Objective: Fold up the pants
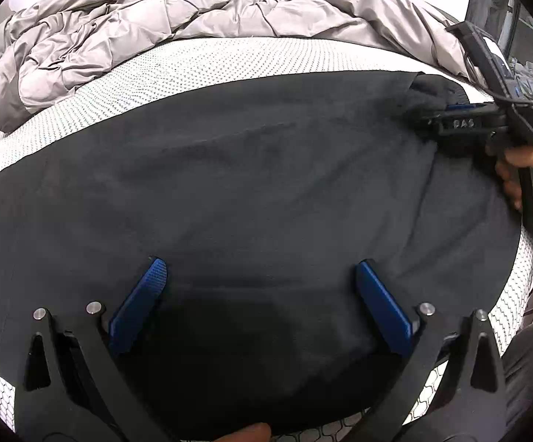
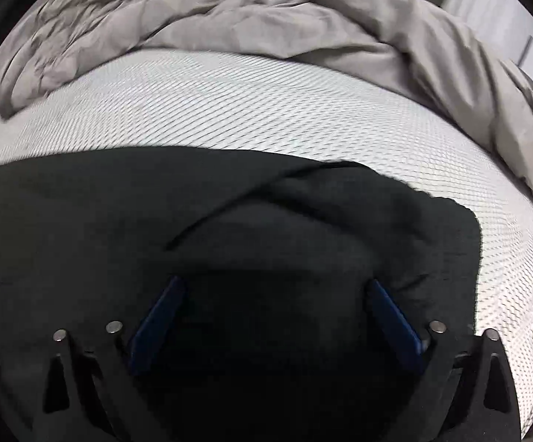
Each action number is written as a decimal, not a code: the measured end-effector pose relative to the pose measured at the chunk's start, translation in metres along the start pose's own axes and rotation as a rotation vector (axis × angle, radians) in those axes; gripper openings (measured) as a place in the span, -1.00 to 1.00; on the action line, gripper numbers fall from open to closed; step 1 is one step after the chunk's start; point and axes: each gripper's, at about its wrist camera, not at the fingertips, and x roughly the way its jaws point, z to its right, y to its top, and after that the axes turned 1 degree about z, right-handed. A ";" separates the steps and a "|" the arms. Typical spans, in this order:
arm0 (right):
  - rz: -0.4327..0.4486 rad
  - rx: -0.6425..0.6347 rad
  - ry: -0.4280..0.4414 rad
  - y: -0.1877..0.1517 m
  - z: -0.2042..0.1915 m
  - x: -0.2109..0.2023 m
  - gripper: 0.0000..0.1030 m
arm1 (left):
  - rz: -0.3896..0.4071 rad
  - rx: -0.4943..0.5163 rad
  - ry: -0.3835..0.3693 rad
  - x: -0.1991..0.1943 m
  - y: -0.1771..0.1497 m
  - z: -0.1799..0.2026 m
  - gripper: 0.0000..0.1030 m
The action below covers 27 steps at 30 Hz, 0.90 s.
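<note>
While the dark pants were spread flat on the bed's mattress, both sets of jaws were held spread wide just above them, nothing pinched between.

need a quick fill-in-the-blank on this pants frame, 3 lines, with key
1. The dark pants lie spread on a white patterned ____.
2. Both the left tool and the right tool have their blue fingers spread ____.
3. Bunched at the far side of the mattress is a grey ____.

Missing words: mattress; open; comforter
</note>
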 end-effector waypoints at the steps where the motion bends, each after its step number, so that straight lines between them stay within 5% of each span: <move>1: 0.001 0.000 -0.019 0.000 0.004 -0.001 0.90 | 0.000 0.003 0.002 0.000 0.000 0.000 0.98; 3: 0.021 -0.028 -0.285 -0.005 0.012 -0.009 0.92 | -0.005 0.005 0.001 0.001 0.000 -0.002 0.98; 4: 0.023 -0.020 -0.313 -0.009 0.016 -0.015 0.92 | -0.007 0.003 -0.003 0.001 0.000 -0.003 0.98; 8: 0.104 0.062 -0.152 -0.039 0.026 -0.063 0.92 | -0.011 0.004 -0.001 0.000 0.002 -0.003 0.98; 13: 0.078 -0.105 -0.002 -0.079 -0.011 -0.070 0.92 | 0.031 0.027 -0.038 -0.025 -0.001 0.003 0.98; 15: 0.078 -0.129 -0.054 -0.095 -0.005 -0.066 0.92 | 0.049 0.084 -0.068 -0.035 -0.008 0.015 0.98; 19: 0.102 0.015 -0.099 -0.109 0.034 -0.094 0.93 | 0.027 0.181 -0.072 -0.033 -0.019 0.037 0.98; 23: 0.166 0.240 0.084 -0.131 0.072 -0.127 0.93 | 0.033 0.128 -0.081 -0.031 -0.014 0.033 0.98; 27: 0.132 0.491 0.453 -0.158 0.093 -0.115 0.93 | 0.035 0.074 -0.081 -0.023 -0.009 0.030 0.98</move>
